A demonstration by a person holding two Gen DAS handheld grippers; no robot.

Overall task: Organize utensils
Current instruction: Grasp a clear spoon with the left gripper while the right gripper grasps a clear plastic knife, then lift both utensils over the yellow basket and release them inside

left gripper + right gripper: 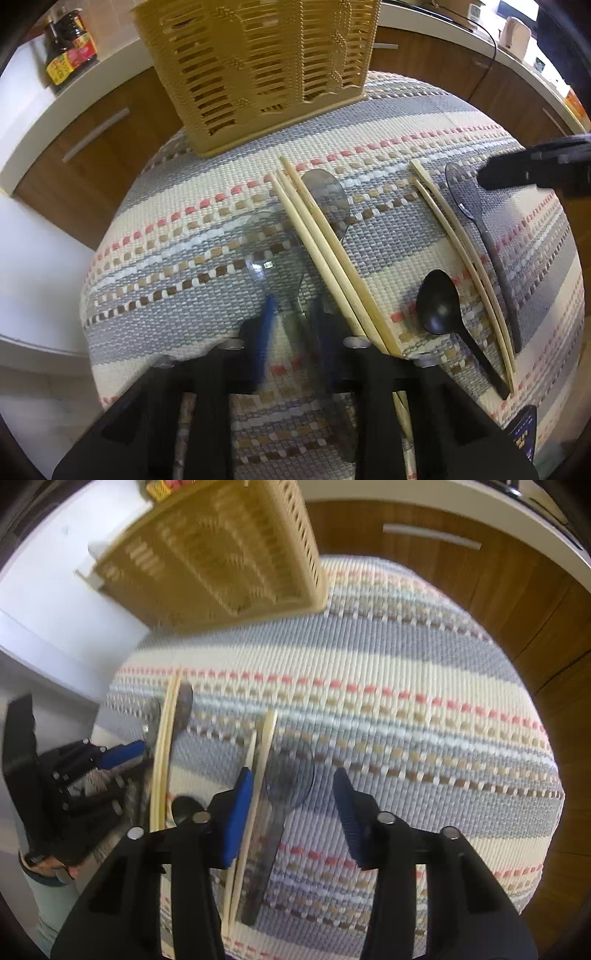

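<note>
Basket (258, 74): contents unseen | left tongs (291, 321): clamped on clear spoon (271, 254) | right tongs (291, 805): apart

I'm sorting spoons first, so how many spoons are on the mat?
4. A clear spoon held by the left gripper, a grey spoon partly under the middle chopsticks, a black spoon right of them, a smoky spoon beside the right chopsticks. More may be hidden.

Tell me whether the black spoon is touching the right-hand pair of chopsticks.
Touching. The left wrist view shows the black spoon's handle running under the right-hand pair of chopsticks near their lower ends, with no gap visible.
</note>
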